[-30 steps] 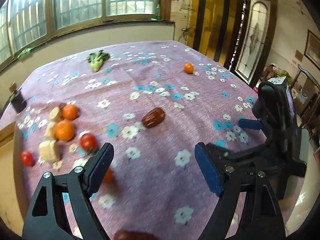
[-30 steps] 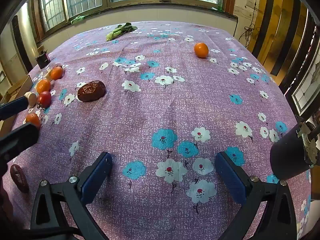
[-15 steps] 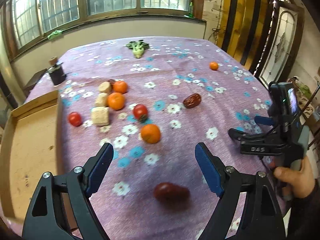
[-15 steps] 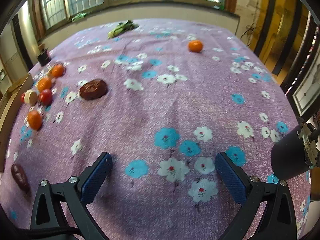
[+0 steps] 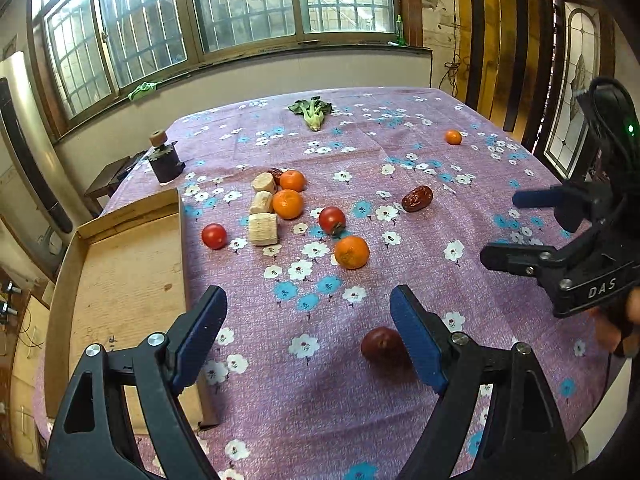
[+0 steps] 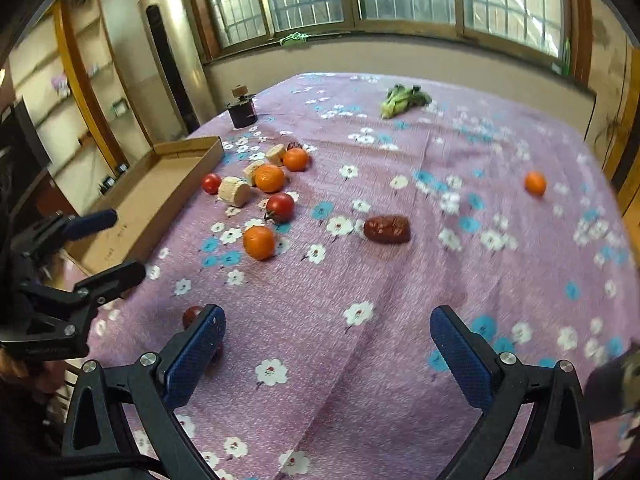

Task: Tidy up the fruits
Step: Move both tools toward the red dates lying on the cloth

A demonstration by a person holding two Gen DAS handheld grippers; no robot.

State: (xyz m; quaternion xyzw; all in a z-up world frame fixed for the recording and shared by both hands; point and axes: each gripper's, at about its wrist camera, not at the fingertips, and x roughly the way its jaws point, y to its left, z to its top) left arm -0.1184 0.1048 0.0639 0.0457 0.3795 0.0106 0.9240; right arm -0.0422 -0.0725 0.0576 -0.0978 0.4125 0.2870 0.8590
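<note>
Fruit lies scattered on a purple flowered tablecloth (image 5: 400, 208): several oranges, the nearest one (image 5: 351, 252) (image 6: 259, 242) in the middle, two tomatoes (image 5: 332, 220) (image 5: 214, 236), pale cut chunks (image 5: 263, 229), a dark red date (image 5: 417, 198) (image 6: 387, 229), and a lone orange (image 5: 453, 137) (image 6: 535, 183) far off. My left gripper (image 5: 308, 328) is open above the near edge, a dark red fruit (image 5: 380, 344) just inside its right finger. My right gripper (image 6: 328, 344) is open over bare cloth. Each gripper shows in the other's view, open (image 5: 516, 228) (image 6: 116, 240).
A shallow cardboard tray (image 5: 120, 280) (image 6: 160, 188) lies at the table's left side. A green leafy vegetable (image 5: 314, 114) (image 6: 402, 98) rests near the far edge. A dark pot with a cork-like top (image 5: 164, 160) stands at the far left corner. A hand (image 5: 616, 328) holds the right gripper.
Both grippers have pulled back and risen, so more table shows. The left view turned left, bringing the cardboard tray in. The right view swung left toward the fruit pile.
</note>
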